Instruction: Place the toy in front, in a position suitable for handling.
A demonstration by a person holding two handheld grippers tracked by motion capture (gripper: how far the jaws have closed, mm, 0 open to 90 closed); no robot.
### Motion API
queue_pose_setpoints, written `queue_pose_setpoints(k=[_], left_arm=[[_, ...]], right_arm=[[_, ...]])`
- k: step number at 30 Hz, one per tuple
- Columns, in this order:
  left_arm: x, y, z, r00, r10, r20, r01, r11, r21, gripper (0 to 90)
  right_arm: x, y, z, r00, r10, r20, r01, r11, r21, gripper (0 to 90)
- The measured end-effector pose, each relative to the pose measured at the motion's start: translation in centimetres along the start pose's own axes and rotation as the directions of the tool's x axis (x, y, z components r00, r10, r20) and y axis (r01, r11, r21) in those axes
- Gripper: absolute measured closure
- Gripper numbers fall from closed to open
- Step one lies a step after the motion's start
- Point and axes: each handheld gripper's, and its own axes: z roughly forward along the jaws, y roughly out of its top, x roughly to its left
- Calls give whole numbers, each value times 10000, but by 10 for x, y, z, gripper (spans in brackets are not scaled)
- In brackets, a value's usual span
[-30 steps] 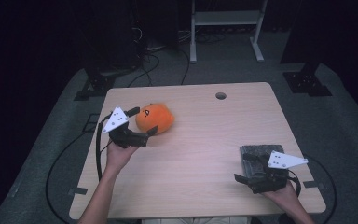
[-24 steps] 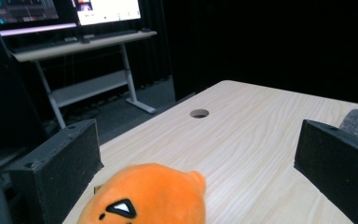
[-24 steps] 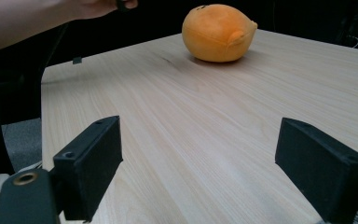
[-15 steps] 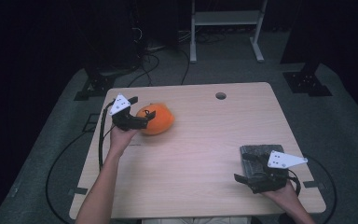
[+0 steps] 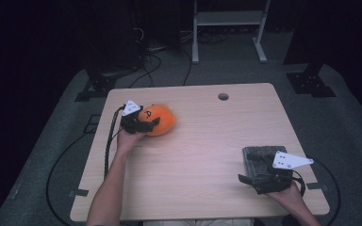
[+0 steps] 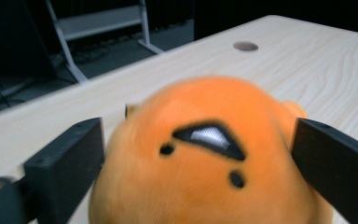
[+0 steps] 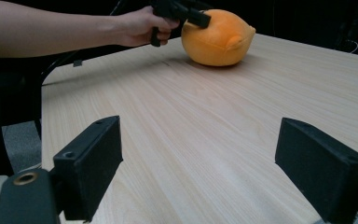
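An orange plush toy with a black-stitched face lies on the far left part of the light wood table. My left gripper reaches over it from the left. In the left gripper view the plush fills the gap of the left gripper, a black jaw at each side of it, with no visible squeeze. My right gripper rests near the front right corner. The right gripper is open with bare wood between its jaws; far off are the plush and the left gripper.
A dark grey pad lies under and beside the right gripper. A round cable hole sits near the table's far edge. Behind the table stand a white metal frame and dark stands, with cables on the grey floor.
The left gripper has moved forward and right from beside the plush until its jaws straddle it. The plush has hardly shifted. The right gripper has stayed put.
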Motion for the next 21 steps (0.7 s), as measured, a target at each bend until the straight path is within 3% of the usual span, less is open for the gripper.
queue_pose_setpoints(k=[3,7,11,18,21], left_arm=[[1,-5,-2,9996,-267,-7,267,9993,-276,126],[1,-7,-5,9996,-281,-9,281,9995,-169,274],[0,-3,-8,9998,-192,66,193,9998,-92,367],[-7,5,-15,9983,-273,519,285,9994,-215,406],[-25,10,-24,9936,51,1127,30,9974,-713,406]], right_arm=[[-1,0,0,10000,75,23,-75,10000,19,138],[-1,0,-1,10000,75,30,-75,10000,-9,138],[-1,0,-1,10000,53,34,-52,10000,-28,139],[-4,1,-4,9998,99,148,-97,9998,-147,141],[-5,2,-5,9997,92,213,-87,9997,-247,141]])
